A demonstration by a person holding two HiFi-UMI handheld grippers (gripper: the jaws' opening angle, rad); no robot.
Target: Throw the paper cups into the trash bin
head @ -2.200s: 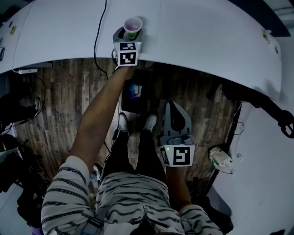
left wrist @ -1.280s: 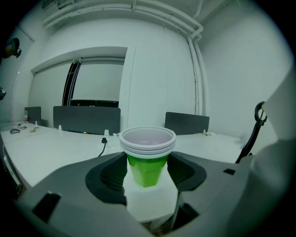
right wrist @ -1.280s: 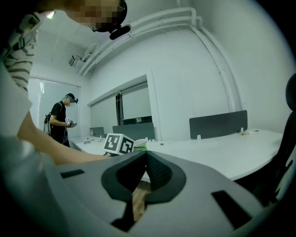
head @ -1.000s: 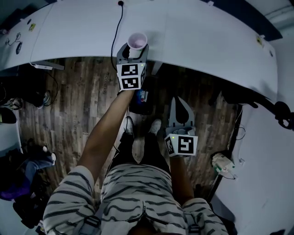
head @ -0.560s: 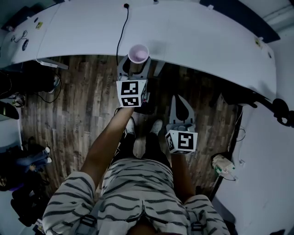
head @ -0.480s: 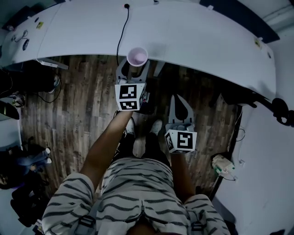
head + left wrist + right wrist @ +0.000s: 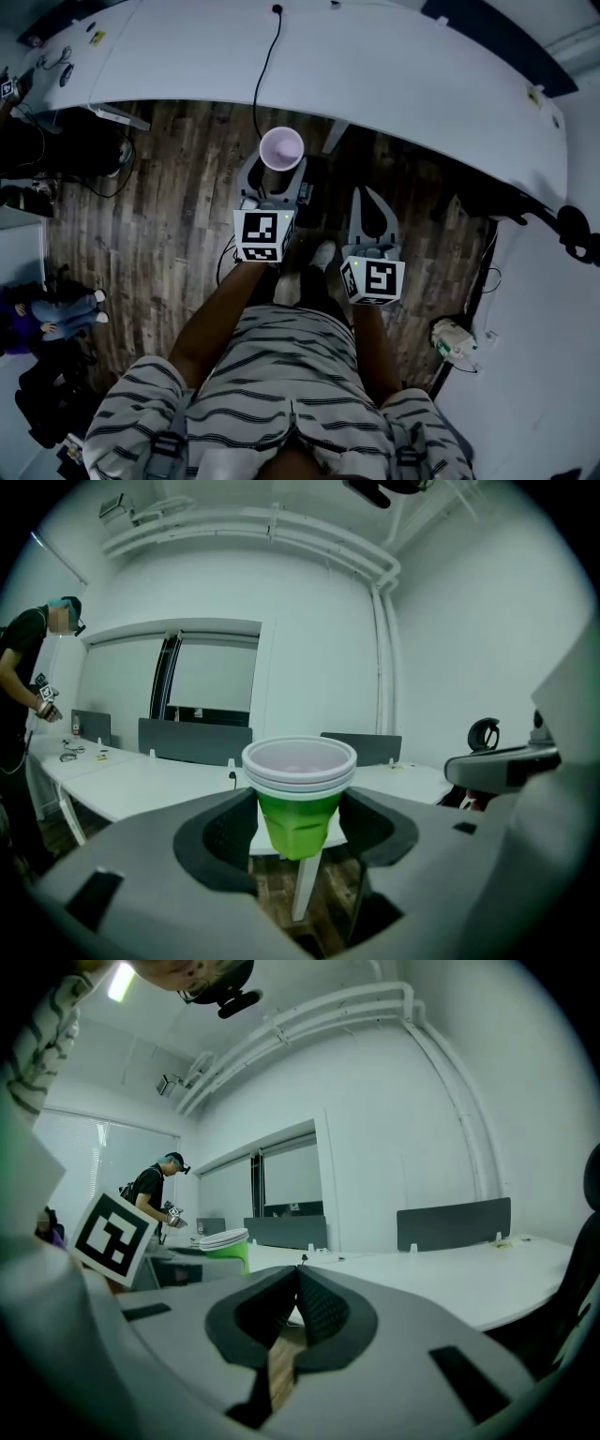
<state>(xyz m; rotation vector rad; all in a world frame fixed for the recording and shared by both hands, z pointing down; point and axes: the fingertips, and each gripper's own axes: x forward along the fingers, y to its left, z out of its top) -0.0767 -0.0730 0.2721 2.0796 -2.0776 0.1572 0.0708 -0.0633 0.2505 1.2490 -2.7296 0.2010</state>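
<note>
A stack of green paper cups [image 7: 281, 150] with white rims stands upright between the jaws of my left gripper [image 7: 279, 164], which is shut on its sides. In the head view it hangs over the wooden floor, just short of the desk edge. The left gripper view shows the cups [image 7: 299, 794] dead centre, pinched between the dark pads of the left gripper [image 7: 298, 825]. My right gripper [image 7: 368, 202] hangs beside it, jaws together and empty, as seen on the right gripper [image 7: 297, 1279]. The cups [image 7: 225, 1244] appear to its left. A dark container [image 7: 312, 185] on the floor is mostly hidden.
A long white curved desk [image 7: 394, 66] runs across the top, with a black cable [image 7: 265, 56] lying on it. A dark chair [image 7: 525, 202] stands at the right. Cables and bags [image 7: 56, 309] lie on the floor at the left. Another person [image 7: 23, 686] stands far off.
My left gripper has drawn back from the desk edge toward my body, carrying the cups out over the floor. The right gripper has hardly moved.
</note>
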